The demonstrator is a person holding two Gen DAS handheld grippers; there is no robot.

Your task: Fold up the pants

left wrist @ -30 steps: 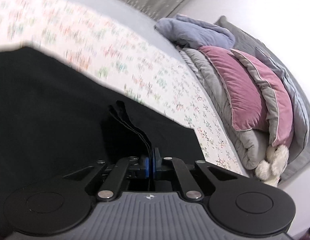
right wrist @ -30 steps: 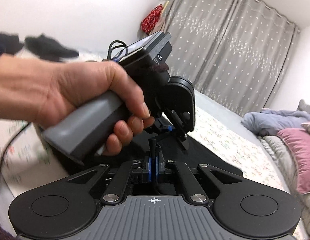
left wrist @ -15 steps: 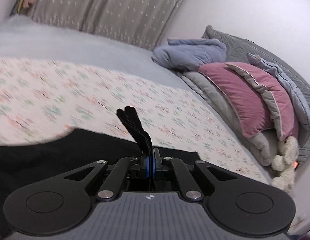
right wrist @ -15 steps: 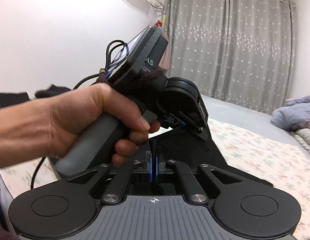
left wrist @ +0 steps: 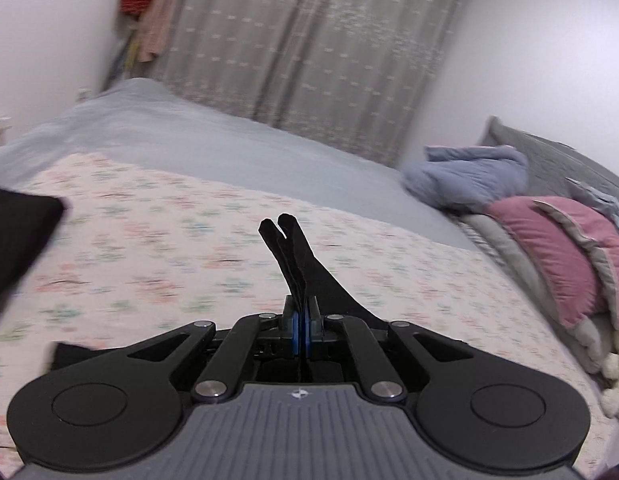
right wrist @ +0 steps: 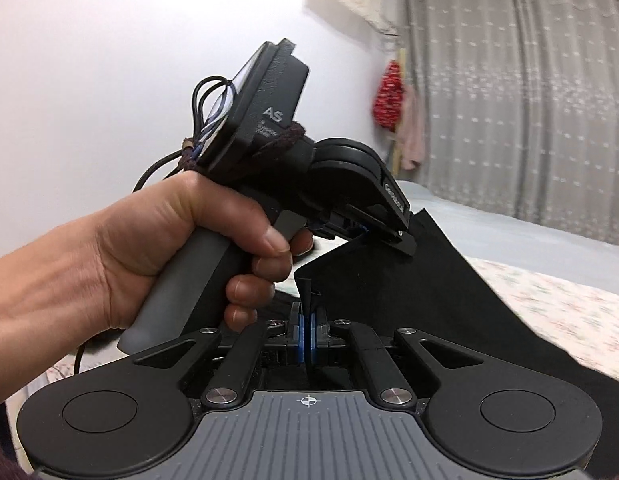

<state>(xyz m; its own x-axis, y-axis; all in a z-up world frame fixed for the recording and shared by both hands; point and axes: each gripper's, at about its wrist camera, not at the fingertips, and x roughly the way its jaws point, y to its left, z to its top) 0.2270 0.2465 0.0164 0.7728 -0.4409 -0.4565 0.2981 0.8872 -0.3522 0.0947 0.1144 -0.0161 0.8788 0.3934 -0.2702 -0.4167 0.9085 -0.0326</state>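
Both grippers are clamped on the black pants and carry one edge of the garment above the bed.

Left gripper (left wrist: pixel 302 330): jaws fully closed. A doubled strip of the pants (left wrist: pixel 299 264) stands up and forward out of the blue pads (left wrist: pixel 295 330), with its two rounded tips above the floral sheet (left wrist: pixel 157 248). The rest of the cloth drops away to the right of and below the jaws.

Right gripper (right wrist: pixel 308 336): jaws closed to a sliver, with a small tuck of the pants (right wrist: pixel 389 292) pinched between the pads. In the right wrist view the left gripper (right wrist: pixel 365 236) (held in the person's left hand (right wrist: pixel 181 248)) sits ahead of and above the right jaws, gripping the same raised edge.

Governing relation: the held edge runs from the right jaws up and away to the left jaws, so the two grip points lie close together along one line. The main panel slopes from that edge down and to the right onto the sheet. The far end of the garment is not visible in either view.

Judgement: the fold in progress calls for the two grippers to travel together across the bed toward the curtain (left wrist: pixel 309 52) side, keeping the edge taut between them. If one hand leads, the edge will probably skew and the layers will land misaligned.
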